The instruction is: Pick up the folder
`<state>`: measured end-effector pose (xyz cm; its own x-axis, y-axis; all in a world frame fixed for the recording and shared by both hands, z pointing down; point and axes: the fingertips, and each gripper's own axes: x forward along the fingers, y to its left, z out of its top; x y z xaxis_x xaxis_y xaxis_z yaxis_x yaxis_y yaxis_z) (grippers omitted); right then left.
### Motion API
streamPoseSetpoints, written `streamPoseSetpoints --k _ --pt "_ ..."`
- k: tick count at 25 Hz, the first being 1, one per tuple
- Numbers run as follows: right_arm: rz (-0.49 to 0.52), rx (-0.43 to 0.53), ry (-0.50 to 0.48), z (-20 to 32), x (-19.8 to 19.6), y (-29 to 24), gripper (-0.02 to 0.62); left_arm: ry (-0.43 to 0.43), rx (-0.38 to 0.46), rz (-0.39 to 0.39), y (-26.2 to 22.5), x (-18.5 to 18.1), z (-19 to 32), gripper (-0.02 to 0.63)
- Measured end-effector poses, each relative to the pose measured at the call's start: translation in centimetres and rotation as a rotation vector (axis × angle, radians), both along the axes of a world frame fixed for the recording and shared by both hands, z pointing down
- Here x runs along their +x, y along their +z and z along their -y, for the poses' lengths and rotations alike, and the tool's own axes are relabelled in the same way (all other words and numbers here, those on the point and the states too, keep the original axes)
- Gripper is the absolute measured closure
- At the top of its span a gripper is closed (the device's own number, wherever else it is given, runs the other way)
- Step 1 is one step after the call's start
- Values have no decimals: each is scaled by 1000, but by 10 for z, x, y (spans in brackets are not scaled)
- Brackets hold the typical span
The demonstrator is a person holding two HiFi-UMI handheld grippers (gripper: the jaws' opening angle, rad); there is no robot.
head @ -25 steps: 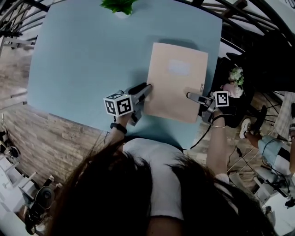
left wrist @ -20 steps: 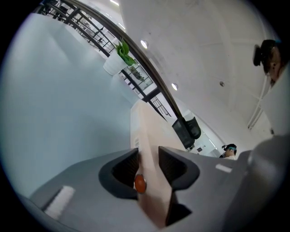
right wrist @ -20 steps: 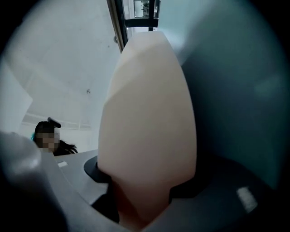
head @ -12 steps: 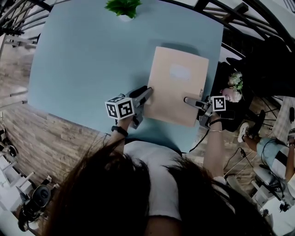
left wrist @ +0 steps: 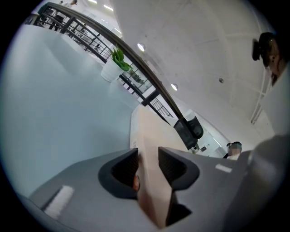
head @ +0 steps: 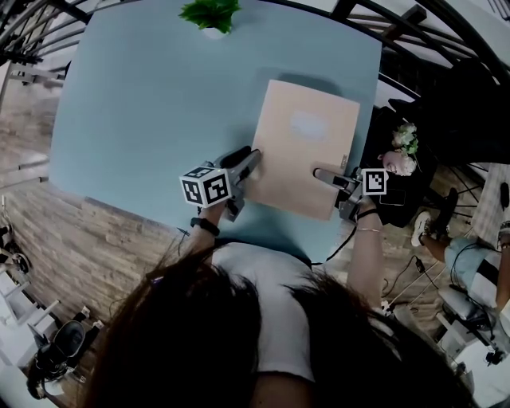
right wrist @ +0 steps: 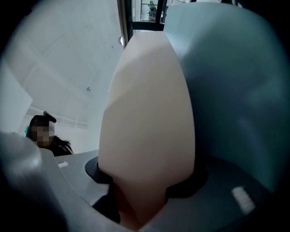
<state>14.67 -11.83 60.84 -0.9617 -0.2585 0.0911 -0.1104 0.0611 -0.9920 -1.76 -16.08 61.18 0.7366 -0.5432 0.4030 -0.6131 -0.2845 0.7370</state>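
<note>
A pale peach folder [head: 301, 151] with a faint label patch is held above the light blue table [head: 159, 103], over its near right part. My left gripper [head: 253, 158] is shut on the folder's left edge; in the left gripper view the folder [left wrist: 152, 181] stands edge-on, pinched between both jaws. My right gripper [head: 320, 173] is shut on the folder's near right side. In the right gripper view the folder [right wrist: 147, 122] bulges out of the jaws and fills the middle.
A small green potted plant [head: 210, 13] stands at the table's far edge, also seen as a plant [left wrist: 118, 61] in the left gripper view. A black chair and flowers [head: 405, 143] lie right of the table. Railings run behind.
The folder and both grippers have shifted slightly left and up in the head view, and its shadow on the table has grown; both grips are unchanged.
</note>
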Motion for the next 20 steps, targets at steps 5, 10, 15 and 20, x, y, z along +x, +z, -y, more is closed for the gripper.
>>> streamPoseSetpoints --k 5,10,15,20 --pt "-5 70 11 4 1 -17 299 -6 54 -10 -18 1 5 416" --pt "-18 153 24 9 2 -45 299 1 129 -23 -47 4 10 416" --pt "-59 245 33 14 2 -71 299 9 213 -10 -76 1 16 416" --pt "-120 359 73 12 5 -104 299 15 302 -6 -113 -5 14 415"
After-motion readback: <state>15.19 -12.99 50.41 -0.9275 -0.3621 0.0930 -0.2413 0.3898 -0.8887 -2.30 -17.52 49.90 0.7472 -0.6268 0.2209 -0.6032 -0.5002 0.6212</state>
